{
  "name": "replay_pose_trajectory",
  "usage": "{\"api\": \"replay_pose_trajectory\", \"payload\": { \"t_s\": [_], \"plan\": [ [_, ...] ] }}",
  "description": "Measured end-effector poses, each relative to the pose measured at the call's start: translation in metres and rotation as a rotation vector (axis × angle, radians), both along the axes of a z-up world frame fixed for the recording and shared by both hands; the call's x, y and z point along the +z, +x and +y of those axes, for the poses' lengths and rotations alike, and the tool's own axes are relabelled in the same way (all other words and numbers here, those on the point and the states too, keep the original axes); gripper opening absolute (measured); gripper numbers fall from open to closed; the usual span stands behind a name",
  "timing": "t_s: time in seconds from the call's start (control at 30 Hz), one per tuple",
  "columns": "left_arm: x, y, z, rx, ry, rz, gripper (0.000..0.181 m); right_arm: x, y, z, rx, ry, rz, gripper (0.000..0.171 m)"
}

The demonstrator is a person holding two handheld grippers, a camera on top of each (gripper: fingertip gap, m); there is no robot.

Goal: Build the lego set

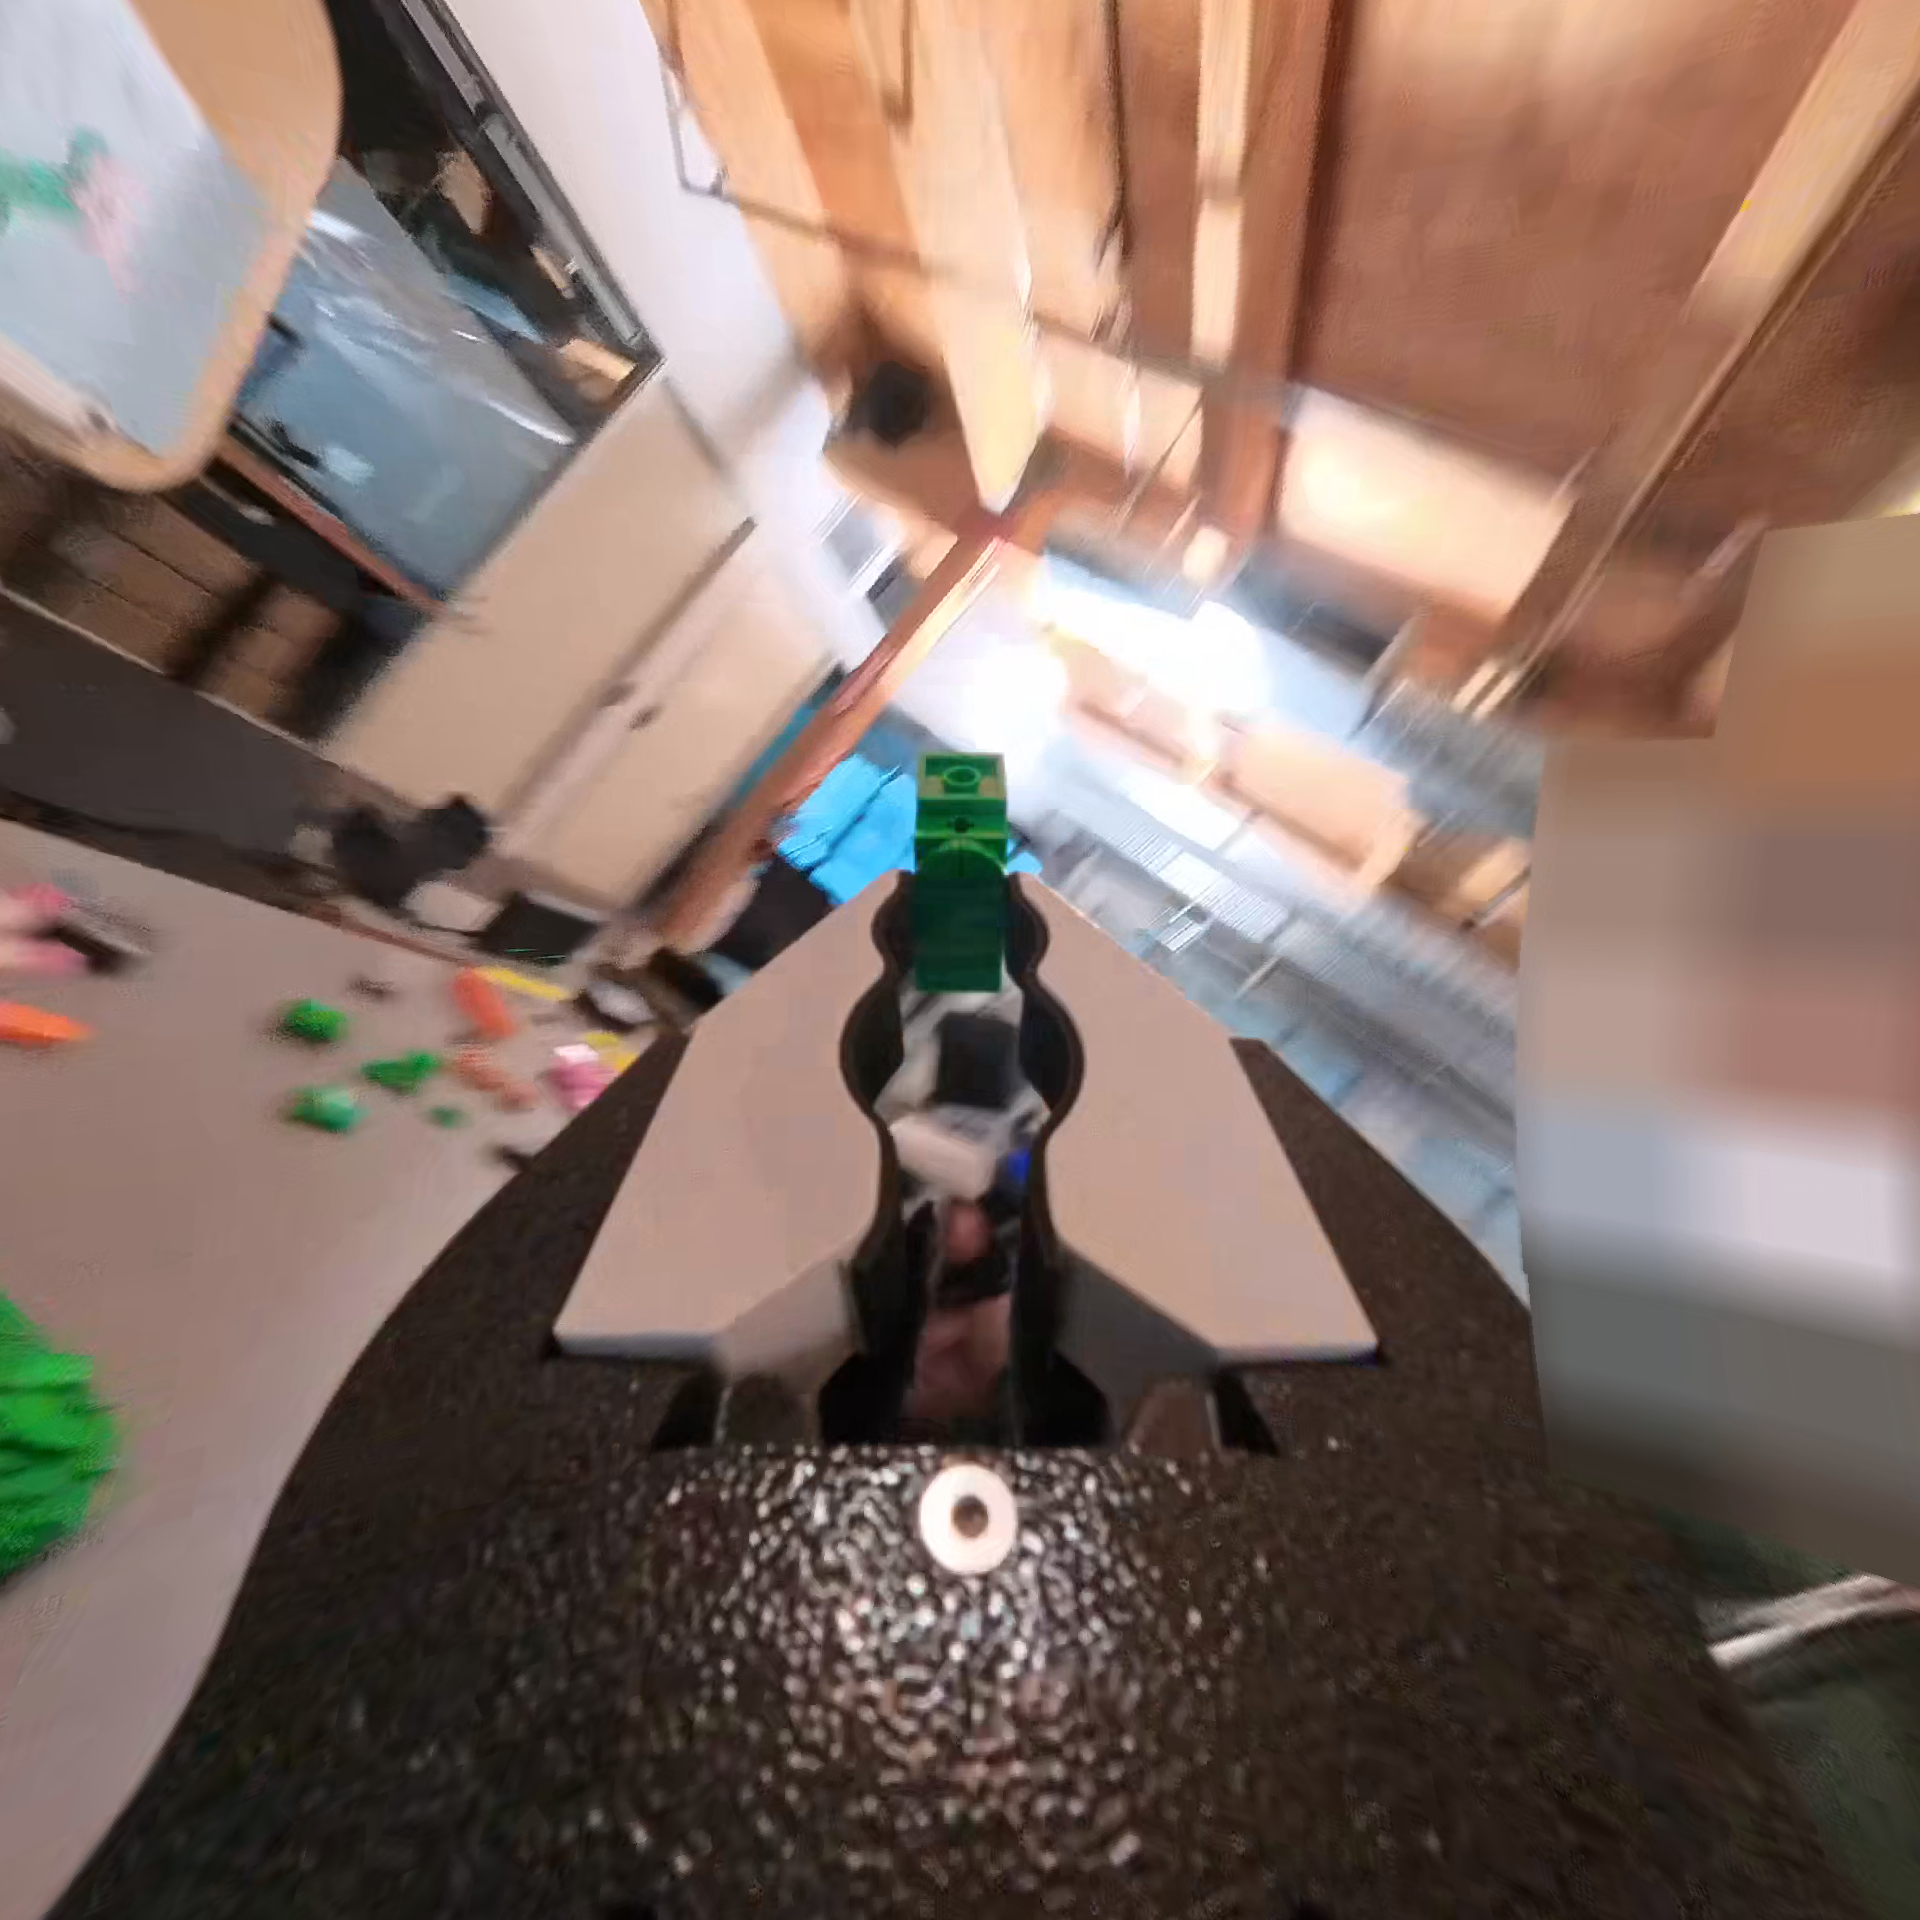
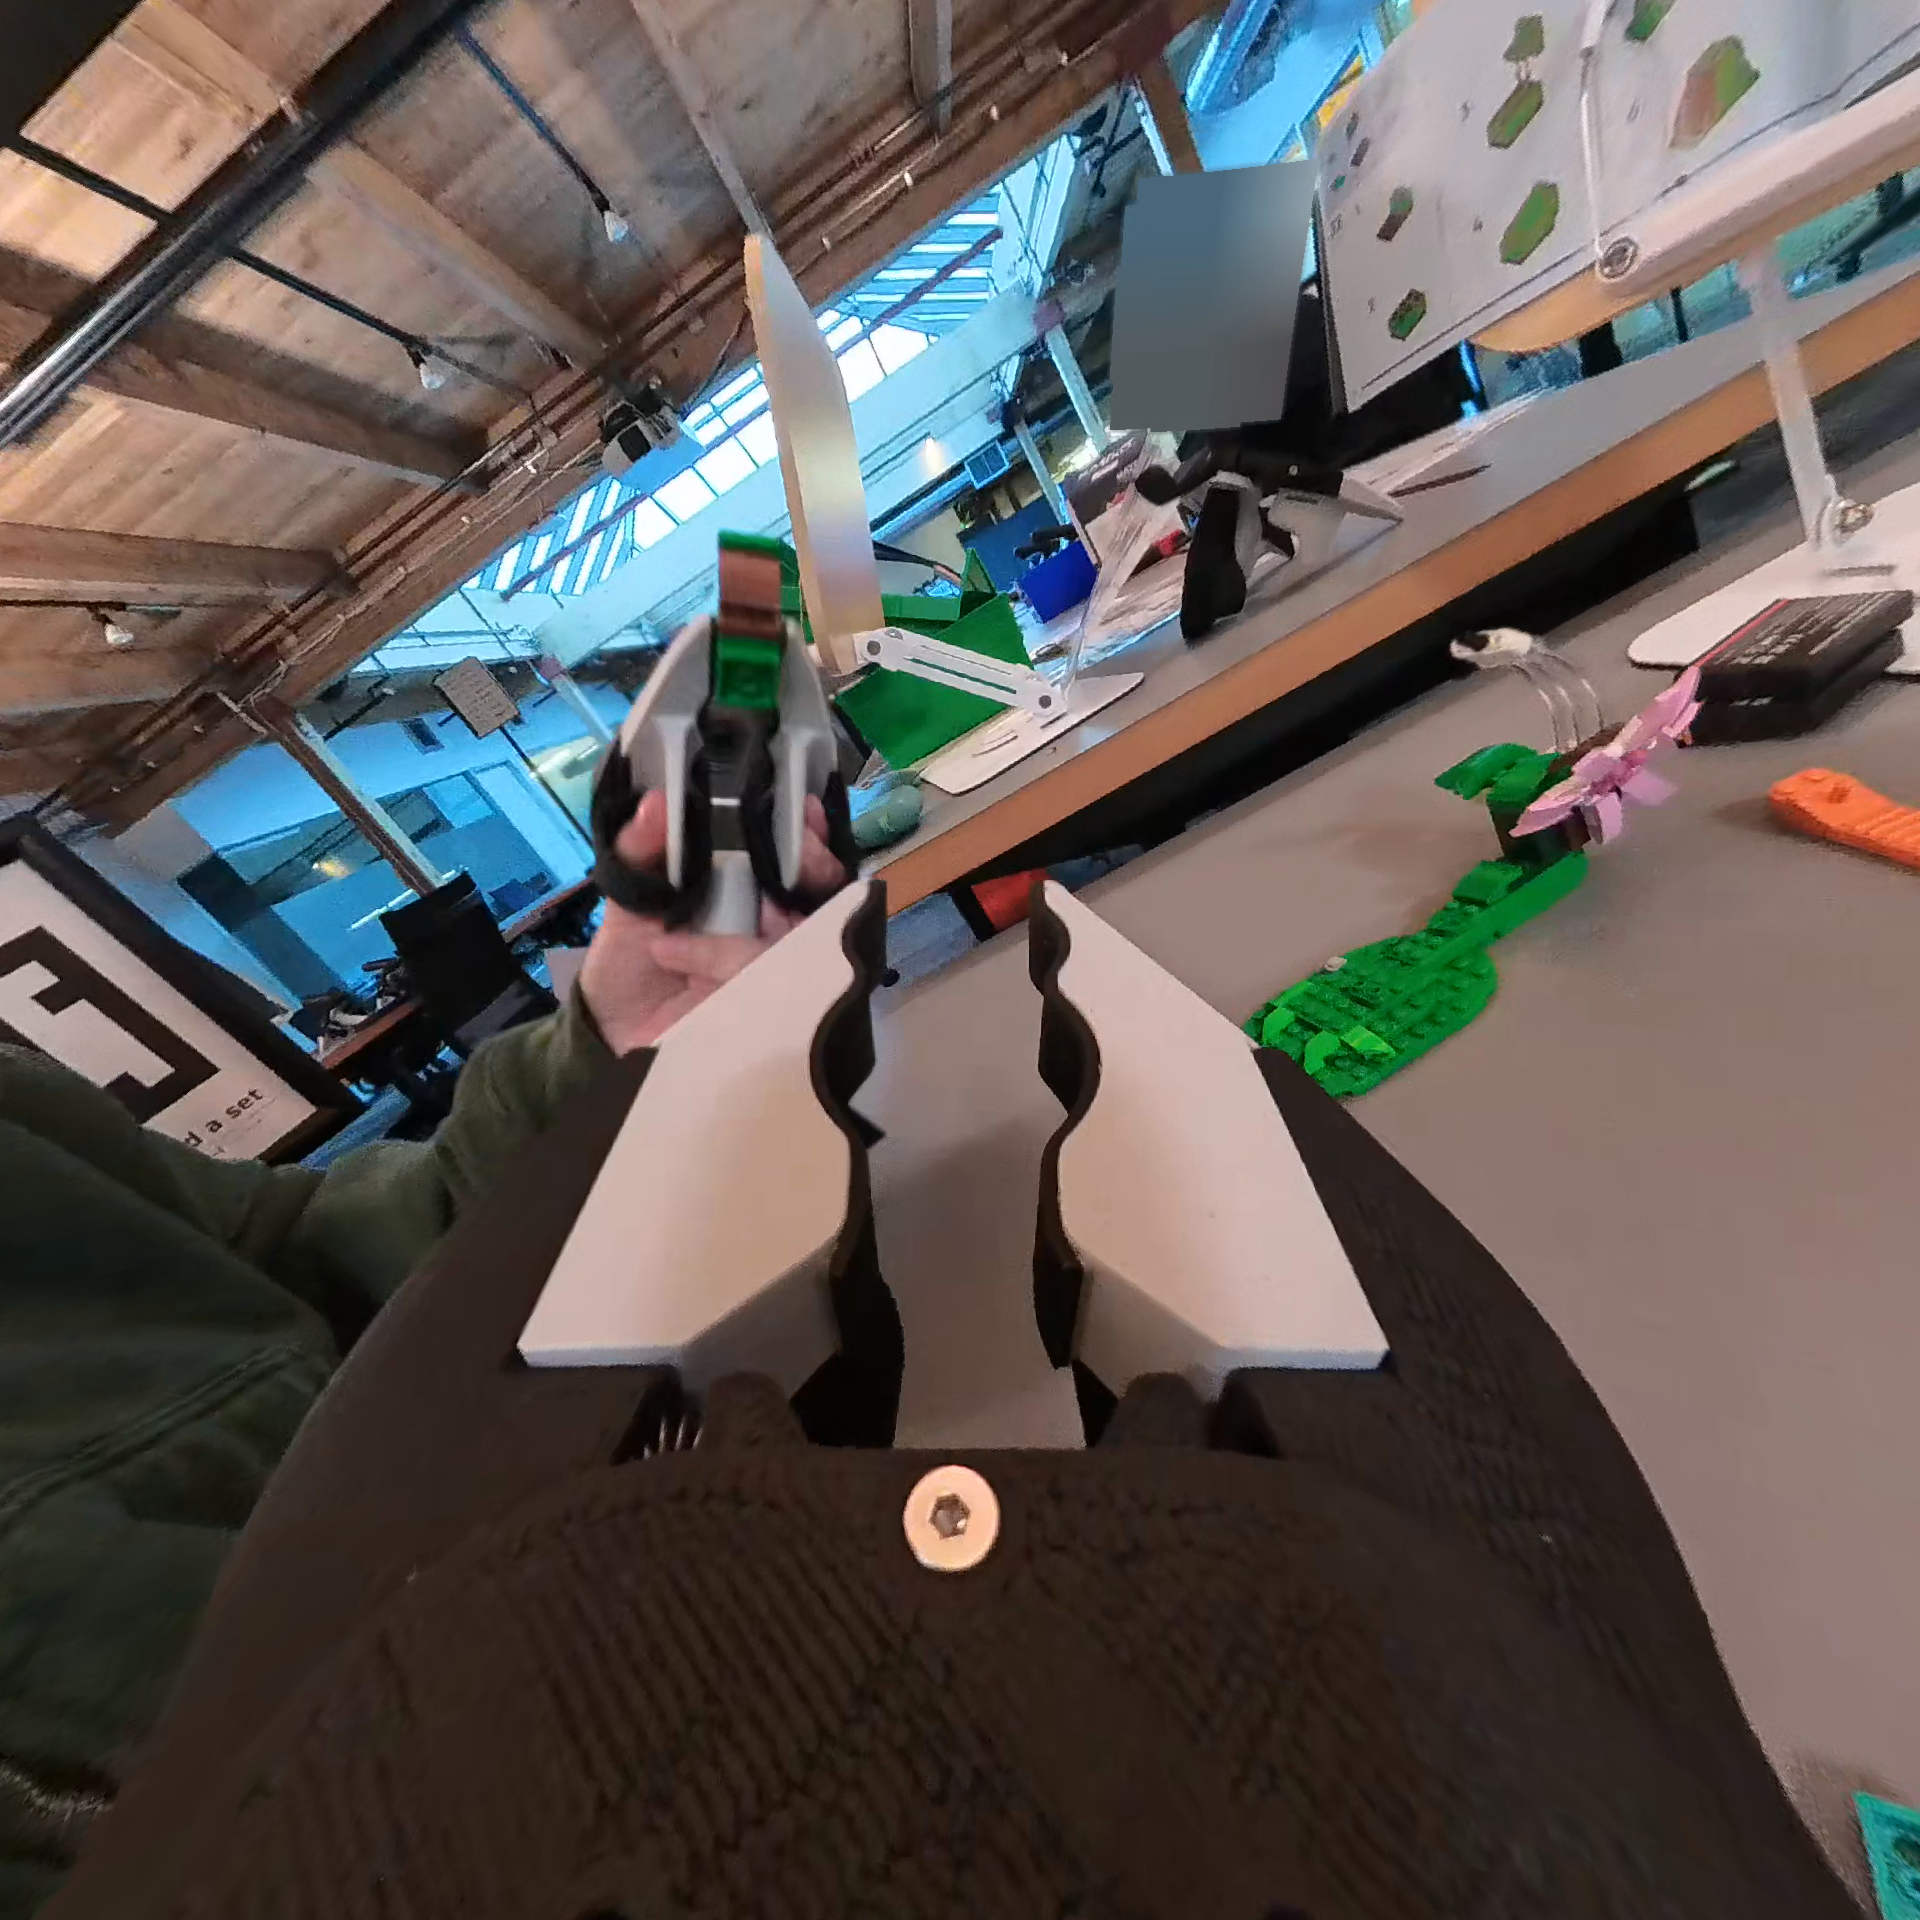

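My left gripper is shut on a small green lego piece, held up in the air and tilted toward the ceiling; that view is blurred. The same gripper shows in the right wrist view, raised in a hand, holding the green piece with brown layers. My right gripper is open and empty above the grey table. A green lego base with a pink flower lies on the table to its right.
Loose green, orange and pink bricks lie scattered on the table. An orange brick separator lies at the right. An instruction sheet on a stand and a black box are at the back right. A person's green sleeve is at the left.
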State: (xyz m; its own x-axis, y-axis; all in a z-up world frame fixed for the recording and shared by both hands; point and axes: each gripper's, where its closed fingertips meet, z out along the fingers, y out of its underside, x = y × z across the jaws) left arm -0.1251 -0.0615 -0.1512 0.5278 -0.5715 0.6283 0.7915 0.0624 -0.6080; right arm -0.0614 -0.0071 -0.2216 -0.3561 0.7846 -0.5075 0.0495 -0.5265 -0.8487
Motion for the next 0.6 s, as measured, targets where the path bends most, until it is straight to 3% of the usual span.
{"api": "replay_pose_trajectory", "payload": {
  "t_s": [0.1,0.23,0.43,0.6],
  "plan": [
    [0.007,-0.021,-0.008,-0.183,0.073,-0.388,0.013,-0.007,-0.002,-0.007,0.019,0.026,-0.018,0.025],
    [-0.012,-0.037,-0.002,-0.201,0.044,-0.539,0.013,-0.010,-0.003,-0.014,0.036,0.051,-0.028,0.024],
    [-0.016,-0.040,-0.001,-0.125,0.004,-0.422,0.013,-0.013,-0.002,-0.008,0.015,0.054,-0.040,0.023],
    [-0.046,-0.041,0.013,0.154,-0.205,-0.007,0.013,-0.024,-0.005,-0.002,-0.016,0.103,-0.086,0.023]
  ]
}}
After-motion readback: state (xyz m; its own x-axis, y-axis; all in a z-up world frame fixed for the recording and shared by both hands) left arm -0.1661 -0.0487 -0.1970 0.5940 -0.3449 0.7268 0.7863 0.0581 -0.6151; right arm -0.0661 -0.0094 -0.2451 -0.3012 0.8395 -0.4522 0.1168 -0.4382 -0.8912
